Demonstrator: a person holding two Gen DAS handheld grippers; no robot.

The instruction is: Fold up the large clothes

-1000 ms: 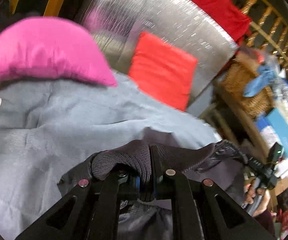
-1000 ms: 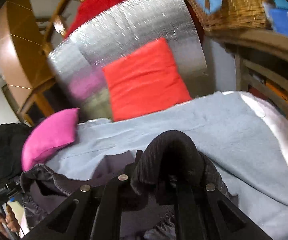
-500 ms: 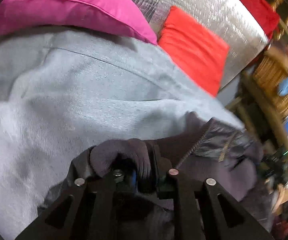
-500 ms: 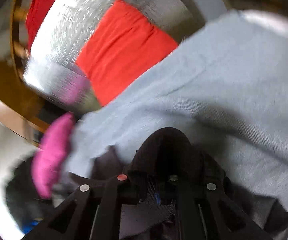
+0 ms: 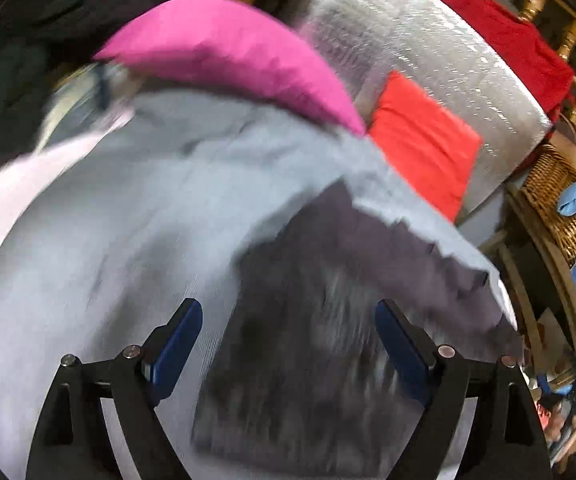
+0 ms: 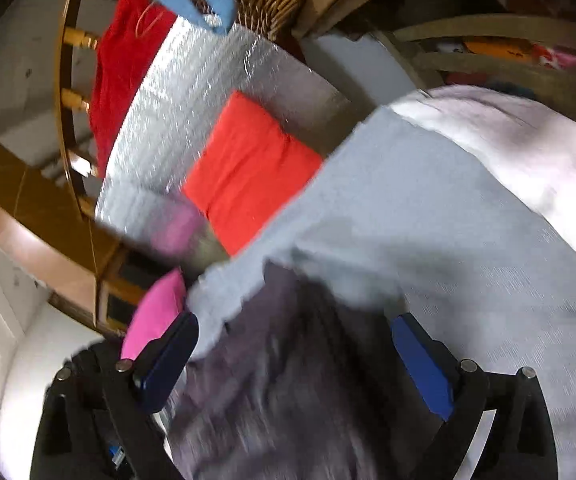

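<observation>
The dark garment (image 5: pixel 328 340) lies blurred on the grey sheet (image 5: pixel 108 240), lower centre; left claw (image 5: pixel 288 344) and right claw (image 6: pixel 294 364) have just been opening, now wide, pads clear of it.

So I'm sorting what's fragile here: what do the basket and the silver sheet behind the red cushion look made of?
The basket looks like woven wicker, tan and matte, with crossing strands showing. The silver sheet looks like foil-faced bubble padding, shiny with a fine dimpled grid; motion blur leaves that uncertain.

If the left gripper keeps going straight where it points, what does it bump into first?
Probably the dark garment lying on the grey blanket, right ahead of the open left gripper. The picture is blurry, so depth is uncertain.
</observation>
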